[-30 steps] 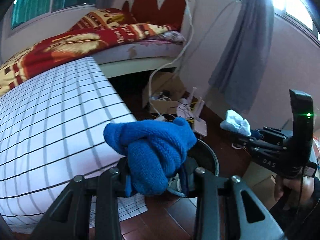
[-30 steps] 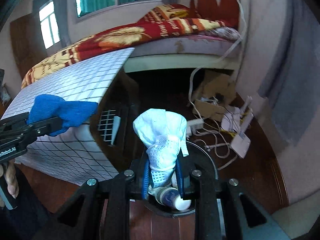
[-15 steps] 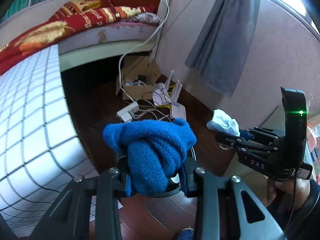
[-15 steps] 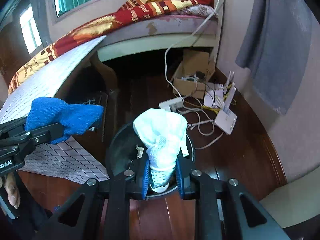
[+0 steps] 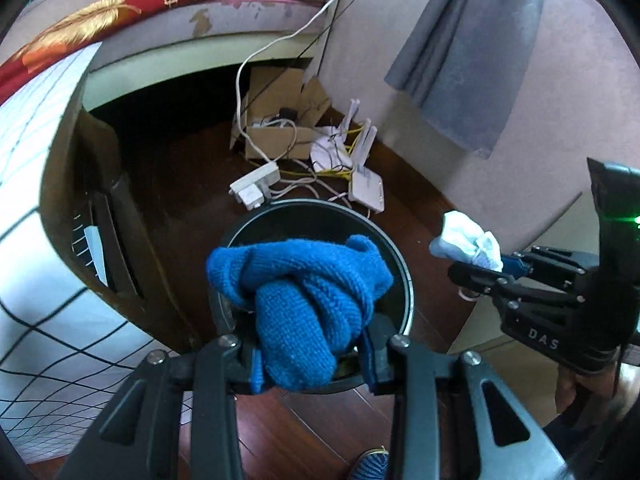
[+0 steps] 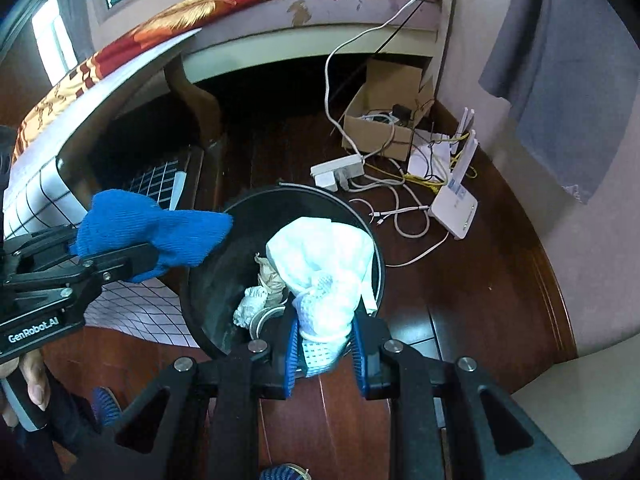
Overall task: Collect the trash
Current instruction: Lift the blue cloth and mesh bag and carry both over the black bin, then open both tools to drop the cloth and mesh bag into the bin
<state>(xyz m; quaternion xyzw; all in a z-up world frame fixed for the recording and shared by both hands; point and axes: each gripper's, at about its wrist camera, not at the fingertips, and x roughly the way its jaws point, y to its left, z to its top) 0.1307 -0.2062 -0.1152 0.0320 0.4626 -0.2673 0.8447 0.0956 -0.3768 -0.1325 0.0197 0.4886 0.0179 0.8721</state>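
- Left gripper (image 5: 310, 356): clamped on a blue knitted cloth (image 5: 304, 300), poised above the black trash bin (image 5: 402, 276).
- Right gripper (image 6: 325, 354): pinching a white cloth (image 6: 326, 264) over the same bin, crumpled paper (image 6: 252, 306) inside.
- Beyond: power strip (image 6: 338, 170), router (image 6: 456, 206), cardboard box (image 6: 380, 128) on wooden floor.

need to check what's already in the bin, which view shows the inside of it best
The right wrist view: the black bin lies open, with crumpled paper inside. In the left wrist view the blue knit cloth hides its inside.

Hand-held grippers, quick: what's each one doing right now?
Left hand-held gripper: shut on the blue knitted cloth, above the black bin.
Right hand-held gripper: shut on the white cloth, above the same bin.
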